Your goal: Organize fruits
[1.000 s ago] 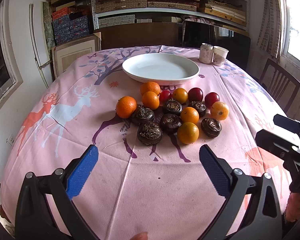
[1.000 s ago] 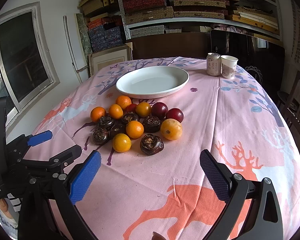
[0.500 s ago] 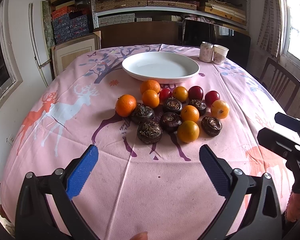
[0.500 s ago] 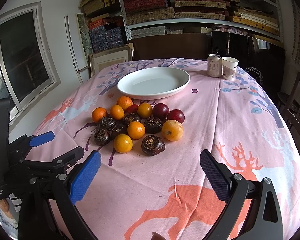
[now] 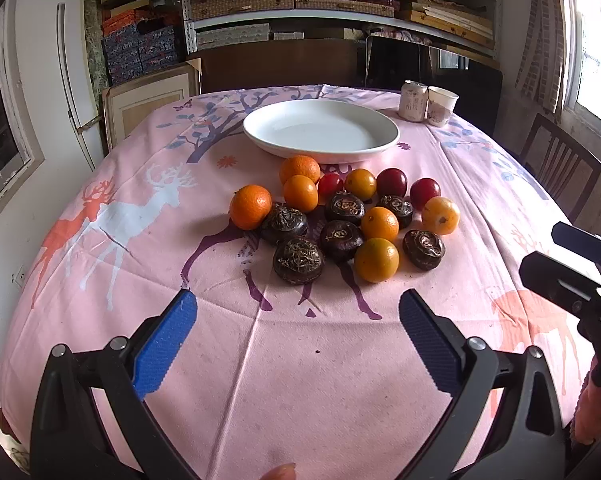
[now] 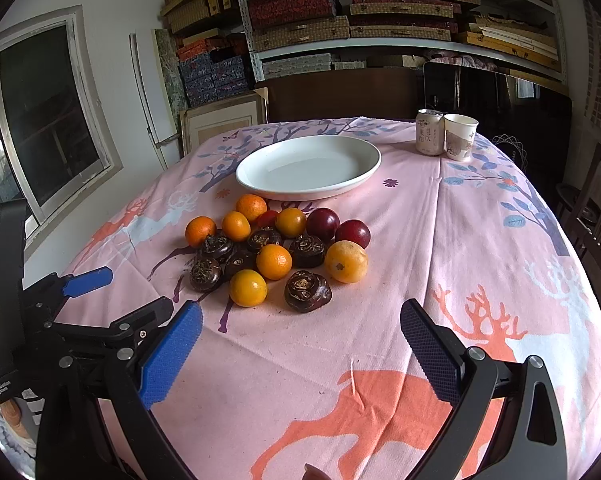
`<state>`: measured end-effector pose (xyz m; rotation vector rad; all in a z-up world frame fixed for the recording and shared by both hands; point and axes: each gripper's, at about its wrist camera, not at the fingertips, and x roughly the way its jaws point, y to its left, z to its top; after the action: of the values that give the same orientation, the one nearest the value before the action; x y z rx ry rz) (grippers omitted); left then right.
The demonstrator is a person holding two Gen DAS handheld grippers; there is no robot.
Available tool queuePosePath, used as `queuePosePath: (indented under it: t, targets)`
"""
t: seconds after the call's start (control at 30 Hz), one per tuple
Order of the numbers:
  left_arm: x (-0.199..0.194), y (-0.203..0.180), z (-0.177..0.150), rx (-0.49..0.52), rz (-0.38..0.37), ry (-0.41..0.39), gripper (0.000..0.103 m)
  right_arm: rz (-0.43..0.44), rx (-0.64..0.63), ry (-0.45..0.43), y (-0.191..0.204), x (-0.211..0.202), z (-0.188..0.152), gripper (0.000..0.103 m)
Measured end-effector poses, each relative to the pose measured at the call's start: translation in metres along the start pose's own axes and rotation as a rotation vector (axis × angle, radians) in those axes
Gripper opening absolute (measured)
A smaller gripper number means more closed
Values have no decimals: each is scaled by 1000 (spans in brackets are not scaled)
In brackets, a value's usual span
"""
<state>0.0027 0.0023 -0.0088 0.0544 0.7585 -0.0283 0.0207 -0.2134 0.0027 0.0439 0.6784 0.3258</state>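
A pile of fruit lies on the pink tablecloth: several oranges [image 5: 251, 206] [image 6: 247, 287], several dark brown water chestnuts [image 5: 298, 260] [image 6: 307, 290] and a few red plums [image 5: 391, 182] [image 6: 322, 223]. An empty white plate [image 5: 320, 130] [image 6: 307, 167] stands just behind the pile. My left gripper [image 5: 296, 336] is open and empty, above the cloth in front of the pile. My right gripper [image 6: 300, 344] is open and empty, in front of the pile and to its right. Each gripper shows at the edge of the other's view.
A drink can [image 6: 429, 132] and a paper cup [image 6: 459, 137] stand at the table's far right. Chairs [image 5: 560, 160] stand beside the table on the right. Shelves with boxes [image 6: 340, 20] fill the back wall. The table edge curves near on both sides.
Both grippers have moved slightly forward and lower toward the fruit pile. The fruit and plate have not moved. Both stay open.
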Motion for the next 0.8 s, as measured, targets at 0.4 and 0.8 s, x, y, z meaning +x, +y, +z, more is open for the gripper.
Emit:
queuePosePath:
  t: [0.4, 0.8]
  targets:
    - [1, -3, -2, 3, -1, 9, 99, 4, 0, 0, 0, 0, -1, 100]
    - [2, -5, -3, 9, -2, 19, 99, 9, 1, 1, 1, 0, -1, 100]
